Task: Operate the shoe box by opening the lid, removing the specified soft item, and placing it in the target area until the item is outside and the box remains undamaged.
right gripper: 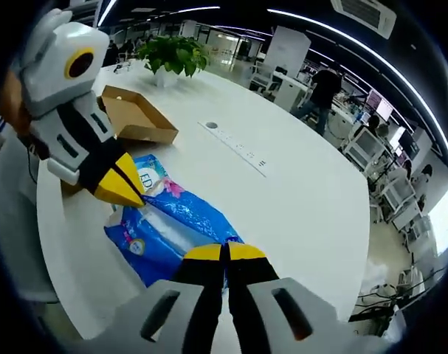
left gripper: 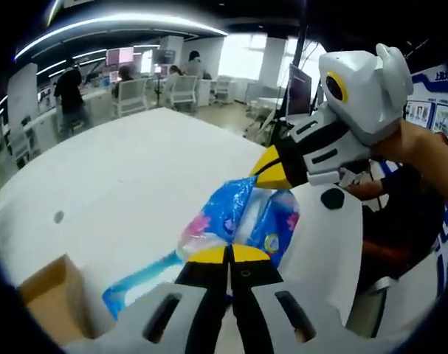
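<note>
Because the soft blue packet (right gripper: 176, 225) had to end up outside the box, I held it stretched over the white table (right gripper: 297, 199), out of the cardboard shoe box (right gripper: 135, 114) that sat open behind it near a potted plant (right gripper: 172, 53). My right tongs (right gripper: 225, 254) were pressed together on one end of the packet, and my left tongs (left gripper: 229, 256) pinched the other end, so it hung between them without dragging on the cardboard.
</note>
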The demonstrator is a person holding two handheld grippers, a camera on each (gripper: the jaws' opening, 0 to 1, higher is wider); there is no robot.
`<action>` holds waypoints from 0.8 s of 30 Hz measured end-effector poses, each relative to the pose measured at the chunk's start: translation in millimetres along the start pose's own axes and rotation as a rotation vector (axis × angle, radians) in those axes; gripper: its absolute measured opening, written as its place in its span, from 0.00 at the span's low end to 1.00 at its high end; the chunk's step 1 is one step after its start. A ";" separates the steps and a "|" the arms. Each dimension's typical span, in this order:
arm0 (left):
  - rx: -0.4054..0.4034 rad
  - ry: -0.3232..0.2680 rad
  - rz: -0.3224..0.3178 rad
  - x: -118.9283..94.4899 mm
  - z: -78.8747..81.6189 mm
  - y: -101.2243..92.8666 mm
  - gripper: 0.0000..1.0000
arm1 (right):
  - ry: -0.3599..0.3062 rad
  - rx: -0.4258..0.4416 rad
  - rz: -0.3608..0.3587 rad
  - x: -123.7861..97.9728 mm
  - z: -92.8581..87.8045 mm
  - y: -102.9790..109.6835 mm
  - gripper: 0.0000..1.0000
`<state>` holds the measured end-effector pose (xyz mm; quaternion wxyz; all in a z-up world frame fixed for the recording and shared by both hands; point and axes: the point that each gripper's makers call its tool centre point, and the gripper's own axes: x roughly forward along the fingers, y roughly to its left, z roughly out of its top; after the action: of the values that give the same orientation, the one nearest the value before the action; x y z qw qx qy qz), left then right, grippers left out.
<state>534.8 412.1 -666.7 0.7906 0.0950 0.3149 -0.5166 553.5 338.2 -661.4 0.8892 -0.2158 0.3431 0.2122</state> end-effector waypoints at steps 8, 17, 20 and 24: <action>0.006 0.025 -0.026 22.6 0.3 -2.6 0.00 | 0.018 0.009 -0.013 7.6 -13.5 -14.9 0.00; 0.003 0.058 -0.060 47.9 -2.1 -5.8 0.00 | 0.040 0.029 -0.026 17.3 -28.8 -30.2 0.00; -0.005 0.076 -0.067 55.8 -7.8 -5.3 0.00 | 0.051 0.036 -0.023 22.1 -36.2 -29.9 0.00; -0.013 0.102 -0.080 66.3 -17.6 -4.8 0.00 | 0.074 0.045 -0.017 30.1 -48.7 -27.7 0.00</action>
<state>541.3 368.2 -719.2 0.7529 0.1033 0.3615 -0.5402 563.1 296.7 -708.6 0.8823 -0.2062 0.3787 0.1888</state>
